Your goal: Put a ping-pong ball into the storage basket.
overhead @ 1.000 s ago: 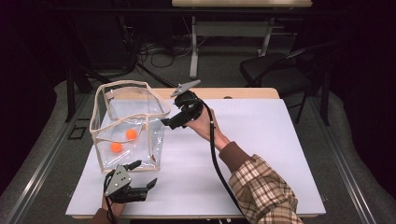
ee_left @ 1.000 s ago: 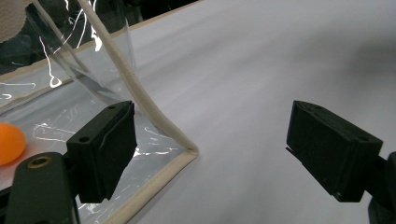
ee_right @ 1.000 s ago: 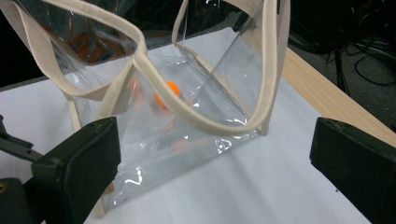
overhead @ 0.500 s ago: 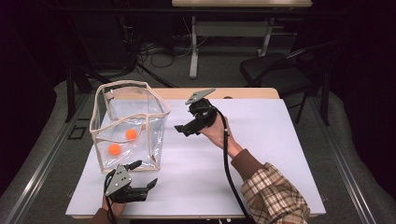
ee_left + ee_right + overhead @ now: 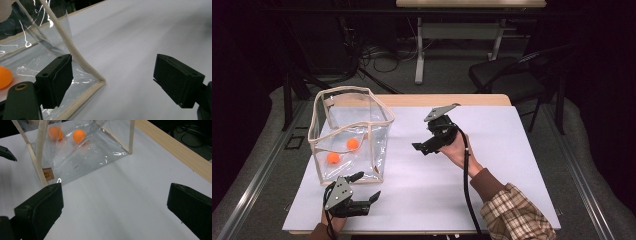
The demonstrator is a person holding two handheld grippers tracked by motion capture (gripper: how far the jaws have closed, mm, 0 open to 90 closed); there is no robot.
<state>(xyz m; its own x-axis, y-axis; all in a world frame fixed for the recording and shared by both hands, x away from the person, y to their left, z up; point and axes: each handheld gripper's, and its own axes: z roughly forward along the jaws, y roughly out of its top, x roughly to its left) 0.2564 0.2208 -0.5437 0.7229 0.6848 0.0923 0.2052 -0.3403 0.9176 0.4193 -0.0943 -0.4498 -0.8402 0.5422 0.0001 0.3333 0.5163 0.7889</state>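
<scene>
Inside, one clear bag (image 5: 349, 135) holds two orange balls (image 5: 353, 144) (both tongs gape empty)

A white table top (image 5: 492, 165) takes up the middle of the high view, with a strip of bare wood (image 5: 472, 100) along its far edge; beyond it stands a dark chair (image 5: 507, 75) on the grey floor (image 5: 592, 150); a second desk (image 5: 469, 4) sits further back on a pale leg (image 5: 418, 55); black cables (image 5: 372, 55) tangle beneath it.
</scene>
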